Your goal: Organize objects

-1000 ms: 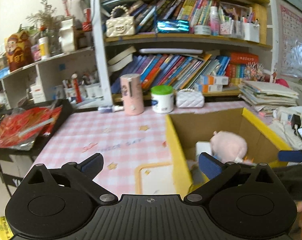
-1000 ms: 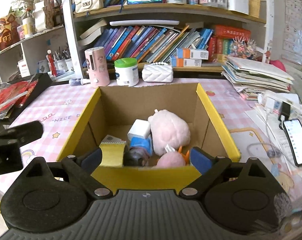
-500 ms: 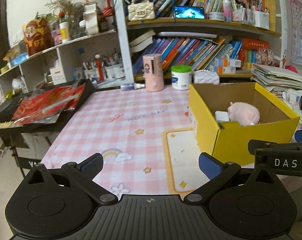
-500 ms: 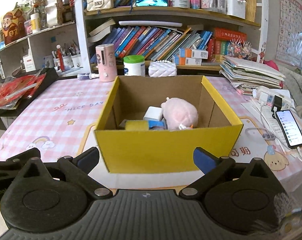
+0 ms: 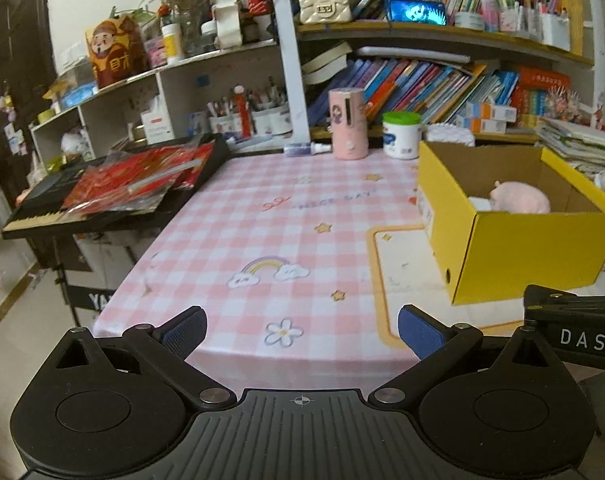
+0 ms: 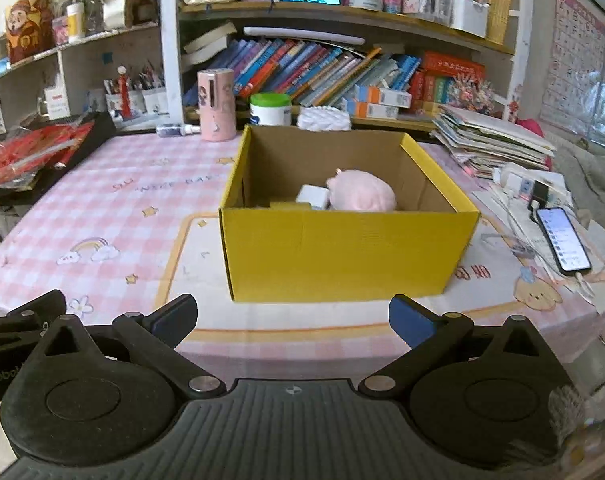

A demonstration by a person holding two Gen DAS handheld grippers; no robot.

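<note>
A yellow cardboard box (image 6: 342,252) stands on the pink checked tablecloth; it also shows at the right of the left wrist view (image 5: 534,252). Inside lie a pink plush toy (image 6: 362,196), also seen in the left wrist view (image 5: 520,198), and a small white box (image 6: 312,196); the other contents are hidden by the front wall. My left gripper (image 5: 302,330) is open and empty at the table's front edge. My right gripper (image 6: 292,318) is open and empty, just in front of the box.
A pink cylinder (image 6: 216,106), a green-lidded white jar (image 6: 270,109) and a white quilted pouch (image 6: 322,119) stand behind the box. A phone on a cable (image 6: 562,240) and stacked papers (image 6: 494,140) lie at the right. A keyboard with red packets (image 5: 114,184) sits left.
Both grippers have pulled back from above the box to the table's front edge. The box now shows from the front, and both stay open and empty.
</note>
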